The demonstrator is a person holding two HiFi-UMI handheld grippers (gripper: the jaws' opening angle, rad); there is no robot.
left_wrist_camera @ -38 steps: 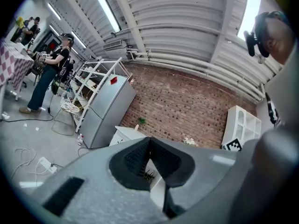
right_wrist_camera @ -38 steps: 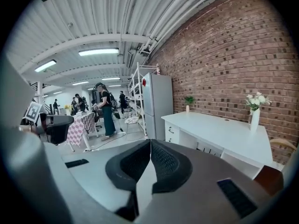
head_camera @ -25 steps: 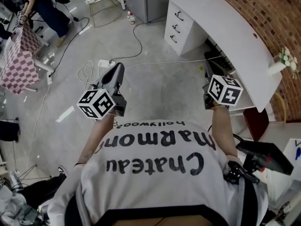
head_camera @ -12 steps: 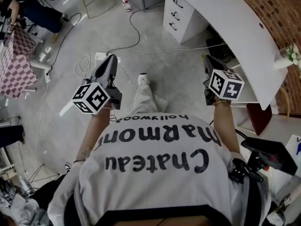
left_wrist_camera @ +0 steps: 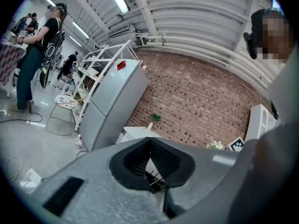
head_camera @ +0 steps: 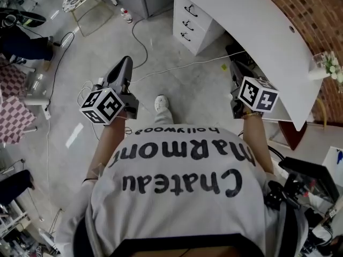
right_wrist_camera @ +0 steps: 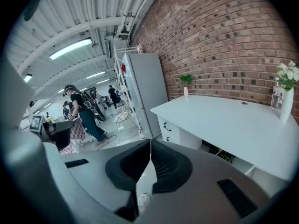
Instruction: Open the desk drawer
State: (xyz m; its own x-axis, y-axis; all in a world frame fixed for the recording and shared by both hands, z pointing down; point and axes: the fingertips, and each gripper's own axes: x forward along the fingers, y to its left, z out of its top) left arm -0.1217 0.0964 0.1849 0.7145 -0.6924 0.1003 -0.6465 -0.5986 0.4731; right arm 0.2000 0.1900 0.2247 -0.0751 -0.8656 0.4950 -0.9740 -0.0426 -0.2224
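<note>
Two forearms reach forward from a white printed T-shirt (head_camera: 177, 181), each hand carrying a gripper low over the grey floor (head_camera: 177, 74). At left, the left gripper (head_camera: 126, 63) is held almost level with its marker cube (head_camera: 103, 105) toward the camera. Its own view shows the jaws pressed together at their tips, with nothing between them. A white shoe (head_camera: 162, 103) shows between the two arms. At right, the right gripper (head_camera: 234, 68) tilts downward beside the front edge of the white curved desk (head_camera: 257, 31). Its jaws are likewise closed tight and empty (only a thin seam shows between the pads).

On the floor at left, a small bottle (head_camera: 126, 16) stands near the corner of a grey refrigerator (right_wrist_camera: 145, 92); its contents cannot be made out. The drawer unit (head_camera: 194, 23) sits under the desk's far end, well apart from both grippers. All three of its fronts are flush, with dark handles (head_camera: 187, 24), so nothing inside can be seen. A small potted plant (right_wrist_camera: 186, 81) stands at the desk's far edge by the brick wall (right_wrist_camera: 224, 36). At the desk's right end, near the wall-side edge, a white vase (right_wrist_camera: 286, 105) holds pale flowers (right_wrist_camera: 289, 76).
</note>
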